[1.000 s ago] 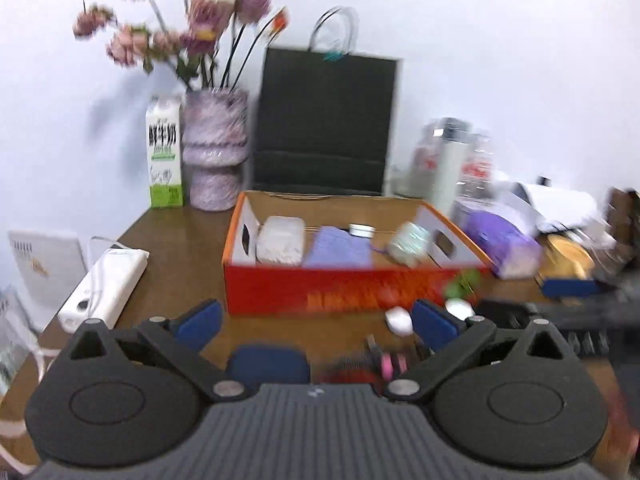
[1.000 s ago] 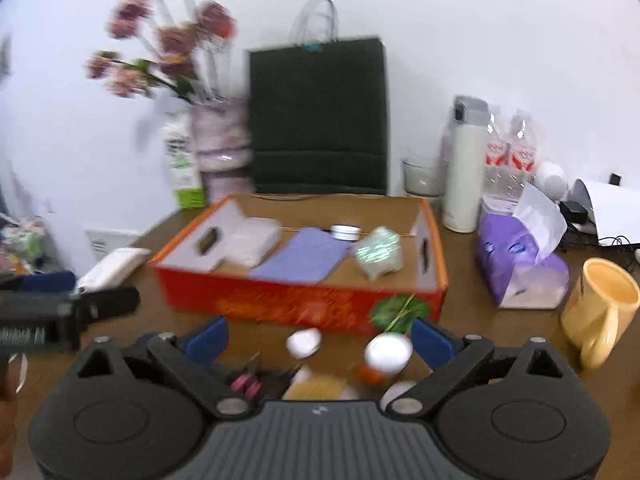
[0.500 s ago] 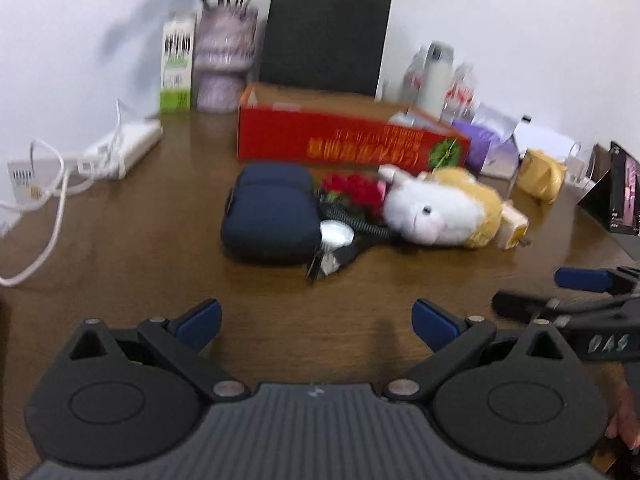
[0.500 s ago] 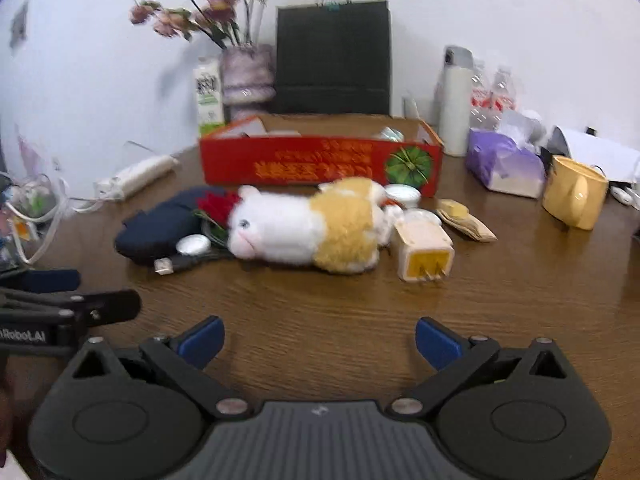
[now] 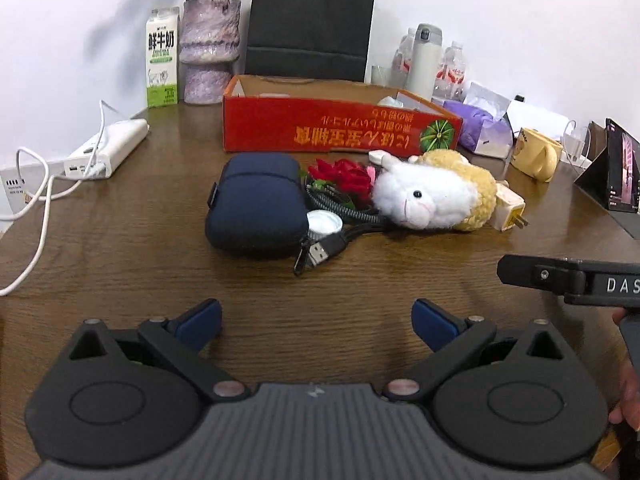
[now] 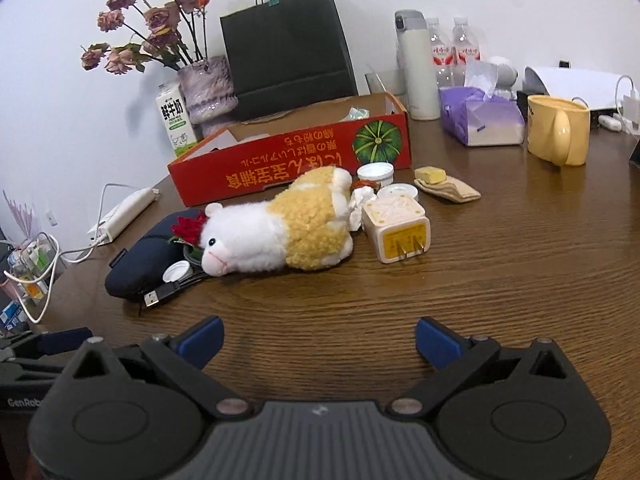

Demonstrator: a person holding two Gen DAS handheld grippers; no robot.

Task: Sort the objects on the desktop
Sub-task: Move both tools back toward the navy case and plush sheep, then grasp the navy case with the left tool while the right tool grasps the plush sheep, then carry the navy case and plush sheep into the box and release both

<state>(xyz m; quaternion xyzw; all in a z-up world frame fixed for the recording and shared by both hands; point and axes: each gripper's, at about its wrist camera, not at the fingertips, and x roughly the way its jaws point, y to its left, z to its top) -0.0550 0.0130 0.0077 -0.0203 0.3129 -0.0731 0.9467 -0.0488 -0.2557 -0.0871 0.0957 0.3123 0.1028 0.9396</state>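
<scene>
Brown wood is the top of the table point(image 5: 120, 248), and many small things lie on it. From the left wrist view, the left gripper point(image 5: 316, 322) hangs low over the table with its two blue fingers point(image 5: 200, 320) spread wide. It holds nothing. Well ahead of it sits a dark blue pouch point(image 5: 256, 204). A white cap point(image 5: 325, 222) and a black USB cable point(image 5: 320, 250) touch the pouch on its right side. A red flower point(image 5: 344, 174) lies behind them. A white and yellow toy sheep point(image 5: 436, 194) lies on its side next to the flower, and a pale plug point(image 5: 510, 208) peeks out behind the sheep. A red box point(image 5: 340, 134) stands farther back, open at the top. The right gripper point(image 5: 576, 276) pokes in from the right edge, but its fingers do not show here.

From the right wrist view, the right gripper point(image 6: 318, 336) also has its blue fingers far apart and holds nothing. The toy sheep point(image 6: 280, 232) lies in front of it, with the plug point(image 6: 398, 228) just beside the sheep's back end. The pouch point(image 6: 140, 264) is to the left, under the sheep's nose. The red box point(image 6: 296, 160) is behind them. A yellow mug point(image 6: 558, 130) and a purple tissue pack point(image 6: 480, 120) stand off to the right.
</scene>
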